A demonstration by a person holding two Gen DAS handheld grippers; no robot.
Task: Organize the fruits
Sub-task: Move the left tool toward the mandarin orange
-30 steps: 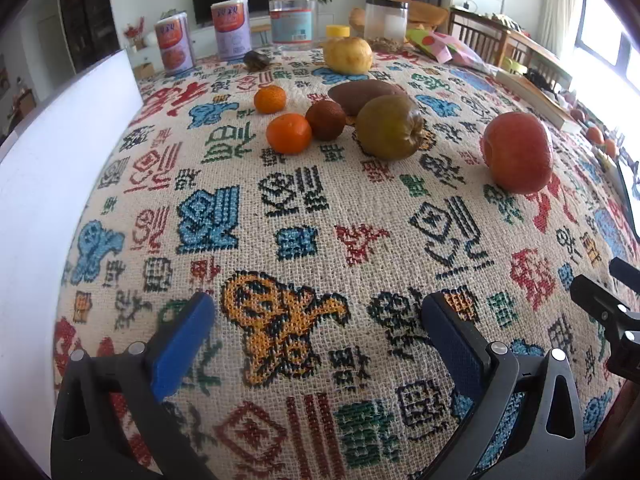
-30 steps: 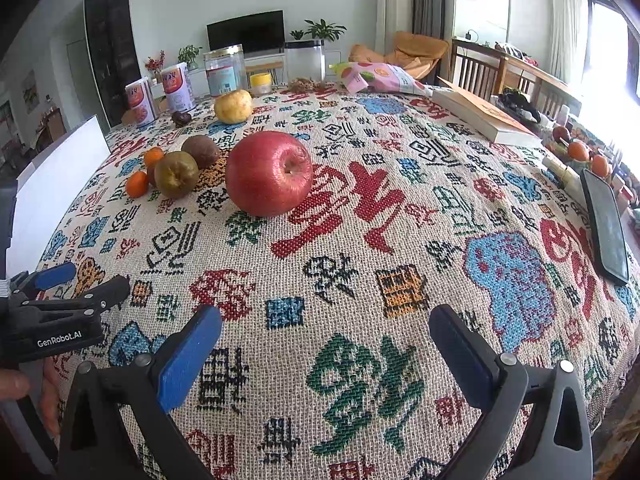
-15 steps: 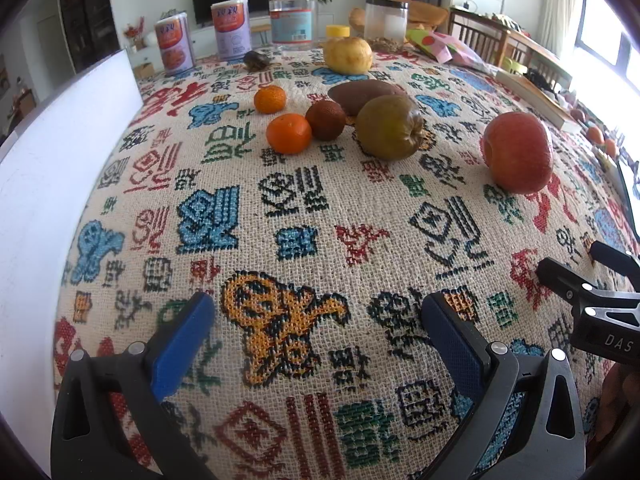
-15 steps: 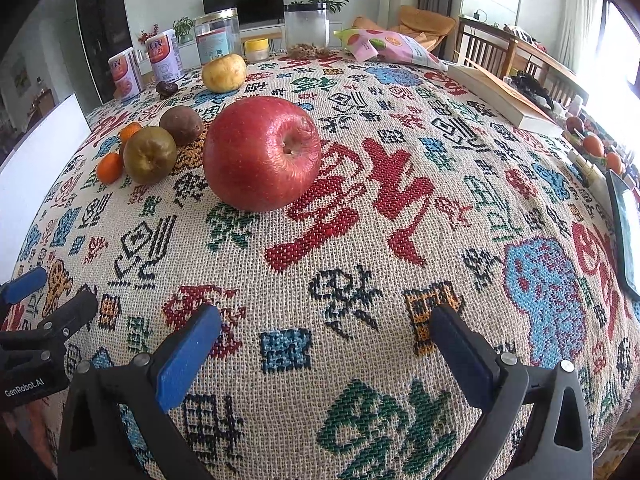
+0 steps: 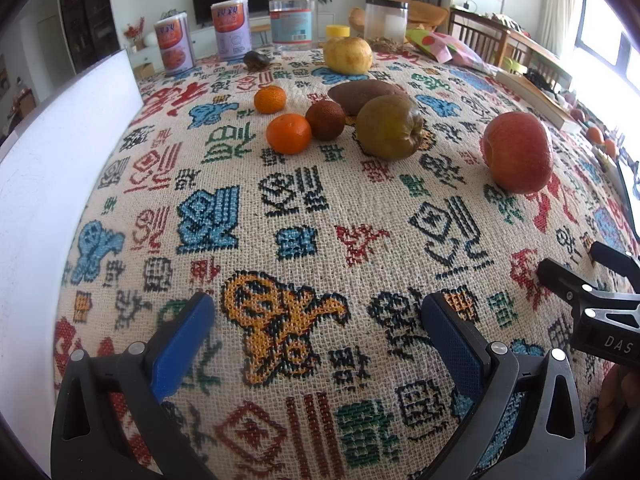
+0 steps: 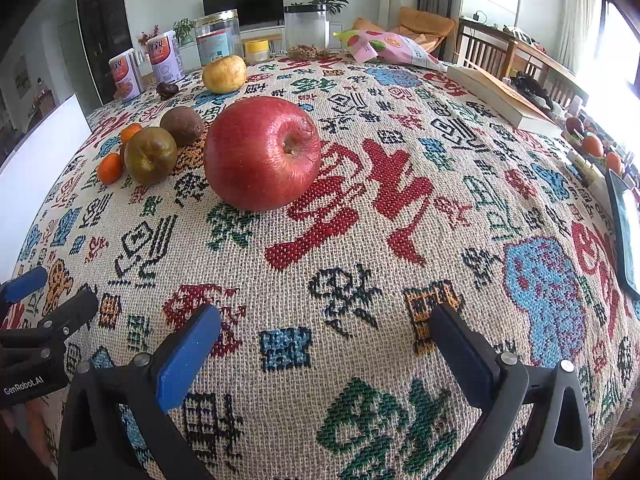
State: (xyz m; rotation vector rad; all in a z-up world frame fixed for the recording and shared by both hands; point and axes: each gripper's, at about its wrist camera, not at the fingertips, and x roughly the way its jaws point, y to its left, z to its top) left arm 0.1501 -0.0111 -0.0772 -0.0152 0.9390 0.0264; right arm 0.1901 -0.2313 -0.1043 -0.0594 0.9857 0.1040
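A big red apple [image 6: 262,152] stands on the patterned cloth straight ahead of my right gripper [image 6: 324,340], which is open and empty. It also shows in the left wrist view [image 5: 518,151]. A green-brown pear [image 5: 389,126], a dark red fruit [image 5: 325,120], two oranges [image 5: 288,133], a brown sweet potato [image 5: 366,94] and a yellow fruit [image 5: 347,55] lie farther back. My left gripper [image 5: 316,324] is open and empty, low over the cloth, well short of the fruit. The right gripper [image 5: 588,280] shows at its right.
A white board [image 5: 52,168] stands along the left side. Tins and jars [image 5: 233,29] line the far edge, with a snack bag [image 6: 388,50]. A book [image 6: 502,94] and a phone [image 6: 626,224] lie at the right.
My right gripper has moved forward toward the red apple, which now looms larger. In the left view the right gripper has come further in. My left gripper has stayed put.
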